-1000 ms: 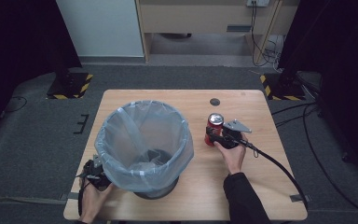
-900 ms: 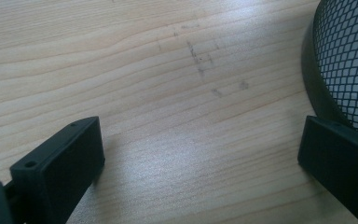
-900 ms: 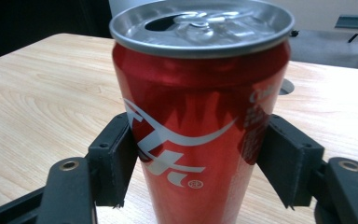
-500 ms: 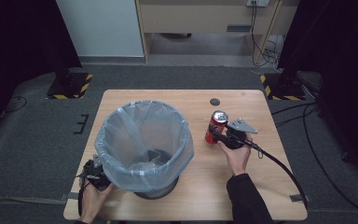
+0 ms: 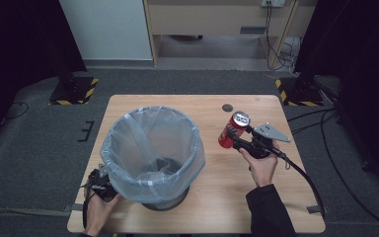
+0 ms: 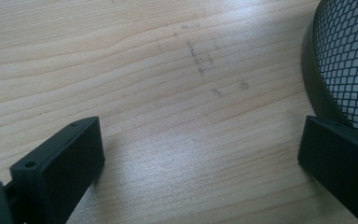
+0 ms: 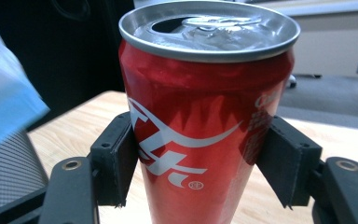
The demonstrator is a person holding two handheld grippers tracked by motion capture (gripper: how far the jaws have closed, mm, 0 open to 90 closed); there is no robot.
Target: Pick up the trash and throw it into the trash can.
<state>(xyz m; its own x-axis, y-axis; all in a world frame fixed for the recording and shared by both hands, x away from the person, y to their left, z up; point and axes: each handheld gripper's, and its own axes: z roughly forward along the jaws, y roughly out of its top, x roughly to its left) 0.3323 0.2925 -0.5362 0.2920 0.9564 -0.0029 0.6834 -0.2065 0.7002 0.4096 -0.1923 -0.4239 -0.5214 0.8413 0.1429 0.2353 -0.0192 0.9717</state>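
Observation:
A red soda can (image 5: pixel 232 129) with an opened silver top is held off the table, to the right of the bin, with my right gripper (image 5: pixel 237 138) shut on it. In the right gripper view both black pads press the sides of the can (image 7: pixel 200 126), which stands upright. A black mesh bin (image 5: pixel 150 153) lined with a pale blue bag stands on the left half of the wooden table (image 5: pixel 217 197). My left gripper (image 5: pixel 101 182) rests low at the bin's near left, open; its view shows bare wood between the jaws and the mesh bin wall (image 6: pixel 349 60) at the right.
A small dark round disc (image 5: pixel 227 107) lies on the table beyond the can. A black cable (image 5: pixel 306 177) trails from the right gripper across the table's right side. Dark stands and cables stand on the grey floor around the table.
The right gripper has lifted the can a little and carried it slightly up and away from the table. The left gripper and bin have not moved.

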